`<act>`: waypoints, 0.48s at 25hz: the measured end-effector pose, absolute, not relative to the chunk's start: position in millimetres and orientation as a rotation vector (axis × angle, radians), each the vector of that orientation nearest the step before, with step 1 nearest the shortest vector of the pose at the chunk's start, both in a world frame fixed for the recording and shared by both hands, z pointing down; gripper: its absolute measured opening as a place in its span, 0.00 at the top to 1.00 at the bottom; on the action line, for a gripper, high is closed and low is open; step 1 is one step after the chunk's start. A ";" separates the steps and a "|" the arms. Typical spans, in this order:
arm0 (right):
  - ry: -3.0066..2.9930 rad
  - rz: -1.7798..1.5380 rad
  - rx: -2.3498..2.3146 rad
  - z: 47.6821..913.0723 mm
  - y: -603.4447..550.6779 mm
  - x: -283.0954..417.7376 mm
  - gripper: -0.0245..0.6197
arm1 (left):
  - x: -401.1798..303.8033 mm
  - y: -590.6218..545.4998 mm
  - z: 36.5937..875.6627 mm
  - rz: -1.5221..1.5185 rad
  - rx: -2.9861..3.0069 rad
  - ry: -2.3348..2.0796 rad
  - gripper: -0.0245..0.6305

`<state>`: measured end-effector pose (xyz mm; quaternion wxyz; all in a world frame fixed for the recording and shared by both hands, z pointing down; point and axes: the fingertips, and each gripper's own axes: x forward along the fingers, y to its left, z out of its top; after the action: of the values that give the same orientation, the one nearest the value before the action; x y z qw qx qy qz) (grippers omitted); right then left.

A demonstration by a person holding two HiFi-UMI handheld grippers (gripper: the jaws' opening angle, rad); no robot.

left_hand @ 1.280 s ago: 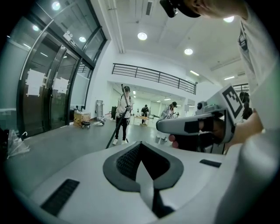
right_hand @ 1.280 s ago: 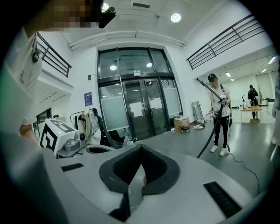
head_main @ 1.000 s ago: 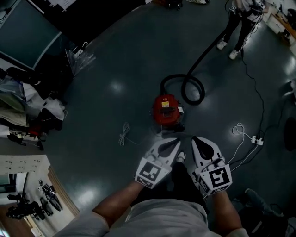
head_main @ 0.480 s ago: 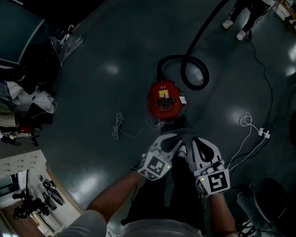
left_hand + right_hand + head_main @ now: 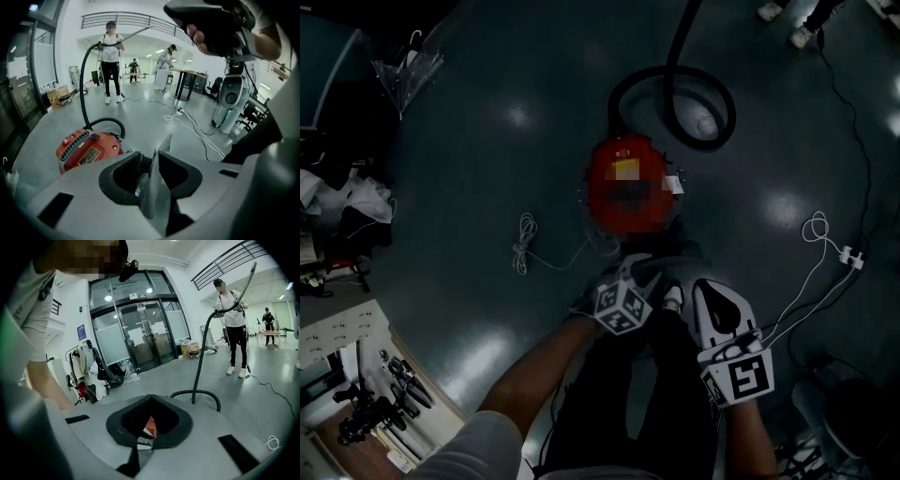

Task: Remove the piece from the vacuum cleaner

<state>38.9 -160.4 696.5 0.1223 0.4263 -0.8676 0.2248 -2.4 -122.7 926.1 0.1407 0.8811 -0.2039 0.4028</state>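
While I stand on the dark glossy floor (image 5: 487, 178), my left tongs (image 5: 642, 269) point at the near side of the round red canister vacuum cleaner (image 5: 628, 192), jaws opening with nothing between them. My right tongs (image 5: 712, 291) hang just beside them, jaws pressed together and empty. The vacuum cleaner sits on the floor just ahead of my feet. Its thick black hose (image 5: 682, 37) loops behind it and runs off to a person (image 5: 111, 61) standing well away, who holds the far end up. A coiled white cable (image 5: 523, 248) lies near the vacuum cleaner's left side.
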 end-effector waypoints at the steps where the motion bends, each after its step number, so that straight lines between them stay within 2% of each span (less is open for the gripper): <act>1: -2.530 0.661 1.247 702.8 -162.2 39.2 0.94 | -3.0 -122.8 940.6 1.191 2.534 -0.572 0.80; 12: -2.536 0.690 1.235 734.9 -177.3 39.1 0.94 | 6.7 -106.7 1025.5 1.387 2.495 -0.339 0.78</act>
<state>39.1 -177.3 734.9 0.1182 0.4224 -0.8671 0.2361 6.7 -106.7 1025.5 0.1331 0.8602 -0.1168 0.4782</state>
